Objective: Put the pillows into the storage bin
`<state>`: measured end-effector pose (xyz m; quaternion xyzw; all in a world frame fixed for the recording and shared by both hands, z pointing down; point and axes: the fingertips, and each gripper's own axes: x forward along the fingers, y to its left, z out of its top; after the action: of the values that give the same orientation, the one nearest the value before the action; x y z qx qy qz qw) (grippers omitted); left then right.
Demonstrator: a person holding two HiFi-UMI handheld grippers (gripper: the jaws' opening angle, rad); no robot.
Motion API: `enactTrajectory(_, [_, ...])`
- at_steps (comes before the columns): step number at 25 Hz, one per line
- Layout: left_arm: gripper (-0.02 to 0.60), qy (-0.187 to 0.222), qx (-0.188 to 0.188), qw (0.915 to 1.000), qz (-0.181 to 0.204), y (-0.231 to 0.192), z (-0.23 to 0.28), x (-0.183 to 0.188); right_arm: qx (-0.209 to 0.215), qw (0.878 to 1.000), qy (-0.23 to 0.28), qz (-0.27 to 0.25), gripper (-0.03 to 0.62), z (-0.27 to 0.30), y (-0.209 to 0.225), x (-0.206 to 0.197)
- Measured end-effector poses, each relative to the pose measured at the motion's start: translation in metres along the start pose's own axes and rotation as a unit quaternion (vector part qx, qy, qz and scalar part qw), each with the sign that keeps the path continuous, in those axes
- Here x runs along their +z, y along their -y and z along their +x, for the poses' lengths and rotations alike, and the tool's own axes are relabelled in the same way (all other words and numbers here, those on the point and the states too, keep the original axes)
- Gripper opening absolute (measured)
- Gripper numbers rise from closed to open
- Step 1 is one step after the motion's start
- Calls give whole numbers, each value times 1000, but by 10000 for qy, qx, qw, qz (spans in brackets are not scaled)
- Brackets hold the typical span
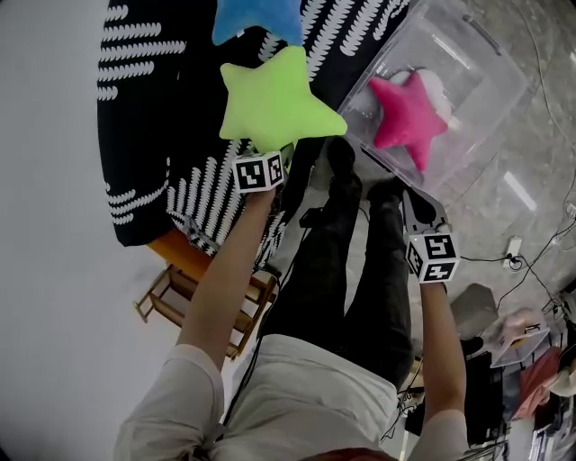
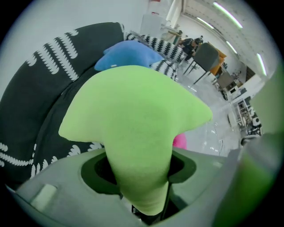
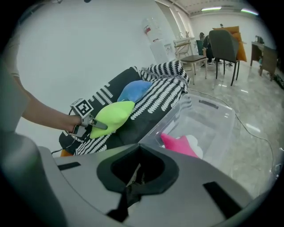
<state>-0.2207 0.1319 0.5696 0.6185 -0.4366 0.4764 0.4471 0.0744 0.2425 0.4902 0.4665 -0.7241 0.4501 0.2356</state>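
A lime-green star pillow [image 1: 274,103] is lifted just above the couch, one of its points clamped in my left gripper [image 1: 273,151]. In the left gripper view that green pillow [image 2: 133,119] fills the middle, squeezed between the jaws of the left gripper [image 2: 138,188]. Behind it on the couch lies a blue star pillow [image 1: 256,18]. The clear storage bin [image 1: 490,54] stands on the floor to the right and holds a pink star pillow [image 1: 409,112] and something white [image 1: 441,90]. My right gripper [image 1: 419,209] hovers by the bin's near corner, jaws together on nothing.
A black-and-white patterned throw [image 1: 144,135] covers the couch. A wooden stool [image 1: 180,279] stands beside the person's black-trousered legs [image 1: 351,270]. Cables [image 1: 531,261] run across the tiled floor on the right. Chairs and desks [image 3: 222,44] stand far behind the bin.
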Motion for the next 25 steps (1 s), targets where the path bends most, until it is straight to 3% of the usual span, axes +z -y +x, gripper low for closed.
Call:
enactTrajectory(6, [272,-18,-429,9949,907,103,-3,-2,-62,9997,170,148,3,-21,28,-9])
enactTrajectory(16, [278,-184,-1119,9692,2184,250,13,-1,-211,9983,383,382,3,-54,73,-30])
enactTrajectory(20, [278,-203,-1131,9520,2837,293,37,15,-379,9964,455,614,3,-66,104,-45])
enactTrajectory(25, [284,-209,-687,9116,4047,341,73,60,-540,9933,444,925,3,-79,151,-67])
